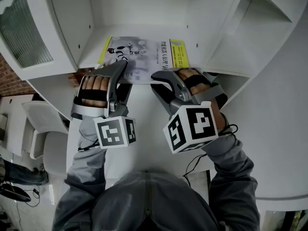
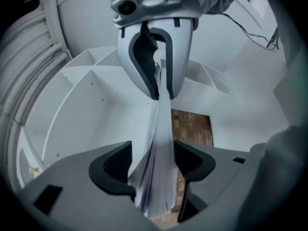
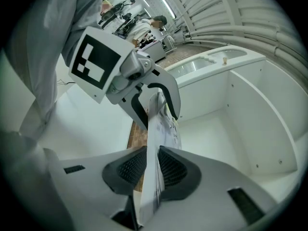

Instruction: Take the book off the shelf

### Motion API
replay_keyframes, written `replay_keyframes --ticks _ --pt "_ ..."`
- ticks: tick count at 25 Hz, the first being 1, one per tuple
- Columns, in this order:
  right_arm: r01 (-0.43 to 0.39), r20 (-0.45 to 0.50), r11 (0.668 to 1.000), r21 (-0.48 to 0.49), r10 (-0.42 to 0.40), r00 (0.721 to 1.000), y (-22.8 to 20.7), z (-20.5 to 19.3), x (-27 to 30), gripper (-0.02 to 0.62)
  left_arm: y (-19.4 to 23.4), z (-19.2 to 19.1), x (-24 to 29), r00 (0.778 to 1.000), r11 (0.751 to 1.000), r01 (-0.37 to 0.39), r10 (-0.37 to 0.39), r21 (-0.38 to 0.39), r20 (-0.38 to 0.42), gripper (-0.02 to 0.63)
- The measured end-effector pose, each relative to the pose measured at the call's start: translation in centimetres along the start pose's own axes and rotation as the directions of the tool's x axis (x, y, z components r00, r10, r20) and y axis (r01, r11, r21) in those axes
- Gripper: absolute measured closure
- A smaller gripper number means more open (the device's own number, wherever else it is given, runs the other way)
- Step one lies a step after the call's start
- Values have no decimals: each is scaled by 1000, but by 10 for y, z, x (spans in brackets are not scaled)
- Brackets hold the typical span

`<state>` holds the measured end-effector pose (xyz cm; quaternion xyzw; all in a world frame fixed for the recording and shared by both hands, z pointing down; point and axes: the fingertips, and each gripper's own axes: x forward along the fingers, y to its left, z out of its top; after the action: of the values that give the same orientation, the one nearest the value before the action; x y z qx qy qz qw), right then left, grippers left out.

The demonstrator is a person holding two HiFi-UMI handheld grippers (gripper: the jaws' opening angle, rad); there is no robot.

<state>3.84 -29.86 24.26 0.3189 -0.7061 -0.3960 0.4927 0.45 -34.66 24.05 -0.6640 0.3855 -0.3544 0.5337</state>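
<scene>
Two claws meet the near edge of one book (image 1: pixel 144 57), a thin paperback lying cover-up at the mouth of a white shelf (image 1: pixel 62 23) compartment, its far end inside the opening and its near edge toward the person. No view shows whether that far end rests on the shelf board.

Right claw (image 3: pixel 147 170): clenched on the book's edge, with both ribbed pads (image 3: pixel 132 167) pressed flat against it from either side.

Left claw (image 2: pixel 153 165): released, its jaws standing wide. The book's edge passes between them, its pages fanning loosely, and neither pad bears on it.

The step in hand appears to be drawing the book out, with the hold resting on the right claw alone.

- Grip: a soft paperback pinched at one edge is likely to droop or swivel about the pinch, so the right claw should keep its squeeze firm and the cover level.
- Path: pull straight back toward the person, along the compartment's side walls, so that the far corners do not catch on a divider.
- Second claw: the left claw should either close again on the same edge, well apart from the right claw, to share the weight, or draw clear sideways without brushing the fanned pages.
- Pace: slow until the far end is out.
</scene>
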Motion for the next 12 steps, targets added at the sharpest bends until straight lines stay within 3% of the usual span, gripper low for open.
replay_keyframes --ticks 3,9,12 --pt "-12 10 1000 -2 12 1000 3 1 -1 505 -1 -9 11 1000 998 -5 6 55 -23 350" --pt "7 20 1000 16 -7 1000 1 1 -1 504 1 -10 14 1000 999 -13 14 47 -16 511" --pt "49 -18 999 13 -49 999 -1 -2 1 423 3 -10 11 1000 999 0 1 41 -20 517"
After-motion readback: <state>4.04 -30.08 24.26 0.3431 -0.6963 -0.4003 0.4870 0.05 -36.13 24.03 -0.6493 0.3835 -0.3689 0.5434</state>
